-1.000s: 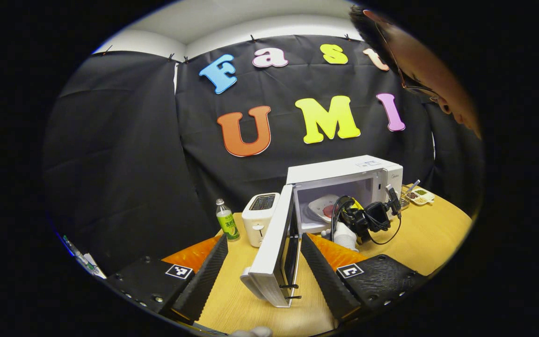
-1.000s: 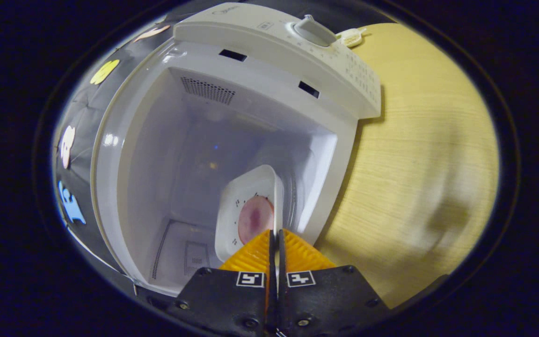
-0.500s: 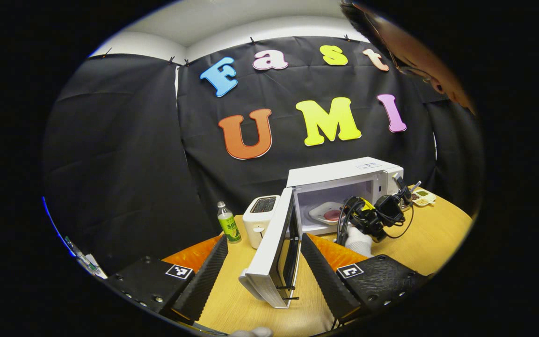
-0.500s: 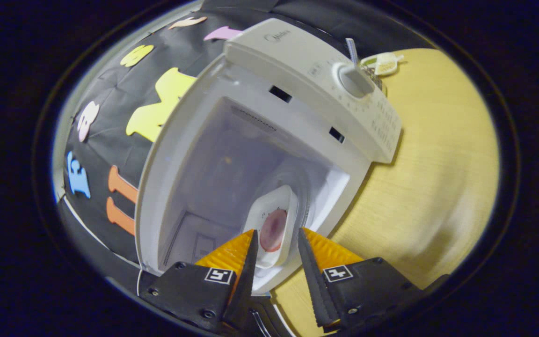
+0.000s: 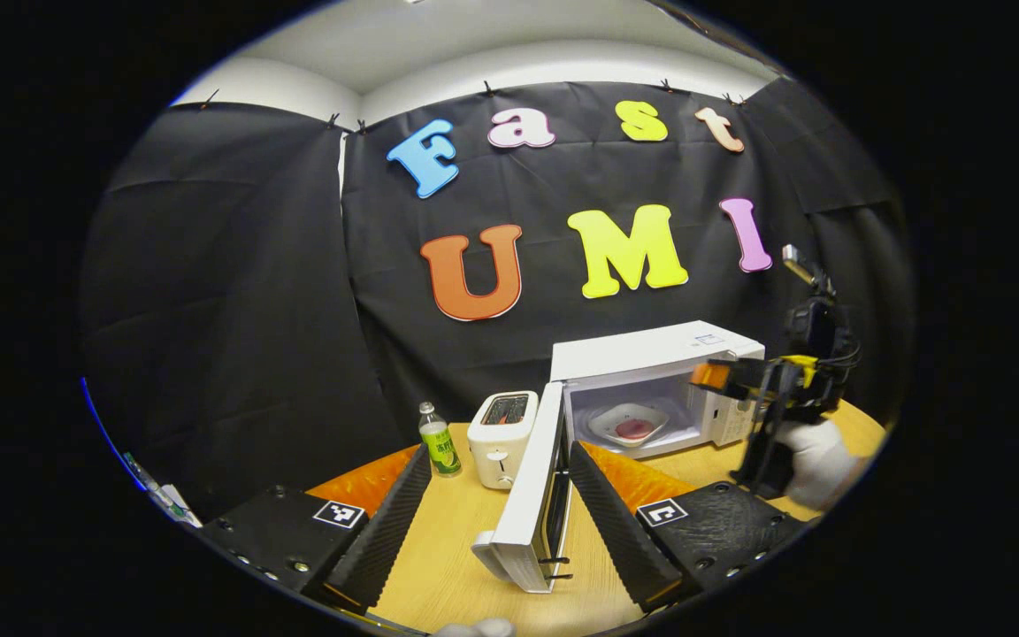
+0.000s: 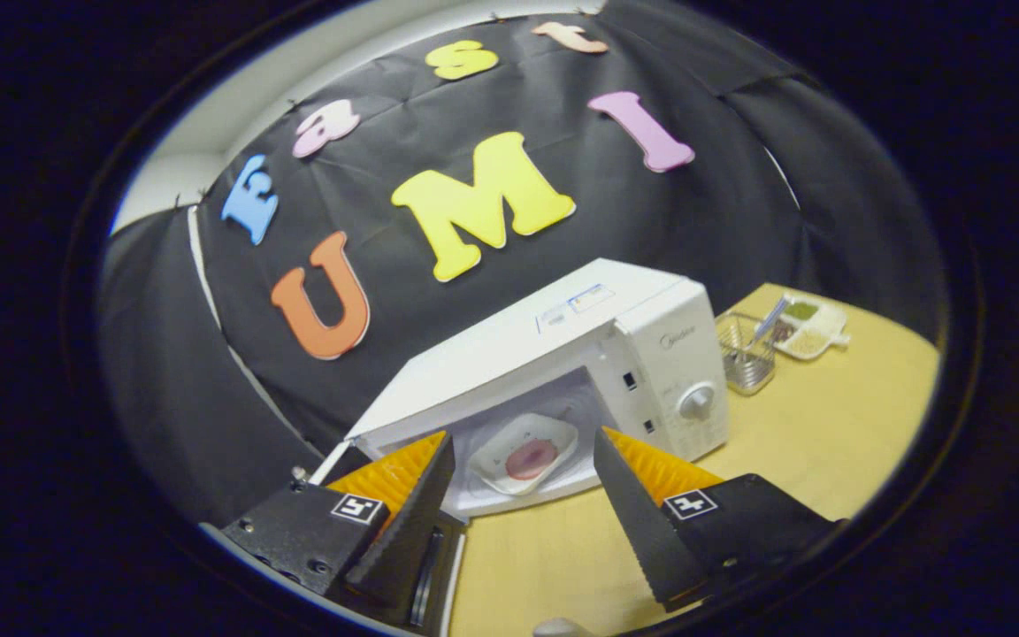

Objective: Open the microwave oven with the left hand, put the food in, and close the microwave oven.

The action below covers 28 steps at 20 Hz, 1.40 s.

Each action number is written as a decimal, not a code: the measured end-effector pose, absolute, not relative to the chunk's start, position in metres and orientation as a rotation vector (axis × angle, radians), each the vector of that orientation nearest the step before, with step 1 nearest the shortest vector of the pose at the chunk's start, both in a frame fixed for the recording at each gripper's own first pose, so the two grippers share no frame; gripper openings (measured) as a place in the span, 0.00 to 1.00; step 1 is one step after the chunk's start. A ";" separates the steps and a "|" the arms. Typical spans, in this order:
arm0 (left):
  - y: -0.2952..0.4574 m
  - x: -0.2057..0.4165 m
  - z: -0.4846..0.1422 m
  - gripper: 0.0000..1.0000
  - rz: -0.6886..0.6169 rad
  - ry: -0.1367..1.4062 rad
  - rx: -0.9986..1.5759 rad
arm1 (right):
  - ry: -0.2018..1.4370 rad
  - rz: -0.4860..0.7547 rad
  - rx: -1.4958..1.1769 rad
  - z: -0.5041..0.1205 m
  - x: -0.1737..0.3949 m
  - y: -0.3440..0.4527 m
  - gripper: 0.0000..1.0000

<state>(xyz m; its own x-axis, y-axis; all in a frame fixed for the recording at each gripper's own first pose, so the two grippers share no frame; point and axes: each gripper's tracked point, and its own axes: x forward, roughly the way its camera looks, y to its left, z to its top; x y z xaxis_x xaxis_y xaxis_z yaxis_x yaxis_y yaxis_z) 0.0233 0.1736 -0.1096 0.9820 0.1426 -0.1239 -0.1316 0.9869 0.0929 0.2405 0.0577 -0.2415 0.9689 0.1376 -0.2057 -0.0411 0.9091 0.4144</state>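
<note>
Left gripper view: the microwave oven (image 5: 651, 380) stands on the desk (image 5: 448, 566) with its door (image 5: 532, 495) swung wide between the spread, empty left tongs (image 5: 499, 509). A push off the door's free edge could shove the oven rather than latch it. Inside rests the food (image 6: 532, 458), a pink round slice on a white square plate (image 6: 523, 453). The right tongs (image 6: 523, 495), released, hang just outside.
</note>
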 end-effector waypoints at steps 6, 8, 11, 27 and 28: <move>0.207 0.021 -0.121 0.96 0.187 0.146 0.059 | 0.135 0.124 0.084 -0.161 0.179 -0.019 1.00; 0.219 0.022 -0.127 0.96 0.200 0.142 0.052 | 0.128 0.112 0.044 -0.145 0.156 -0.038 1.00; 0.237 0.026 -0.139 0.96 0.224 0.143 0.037 | 0.143 0.113 0.023 -0.131 0.120 -0.054 0.92; 0.269 0.046 -0.254 0.00 0.209 0.268 0.037 | 0.227 0.030 0.009 -0.135 0.067 -0.093 1.00; 0.265 0.047 -0.259 0.00 0.198 0.276 0.037 | 0.231 0.030 0.002 -0.134 0.066 -0.094 1.00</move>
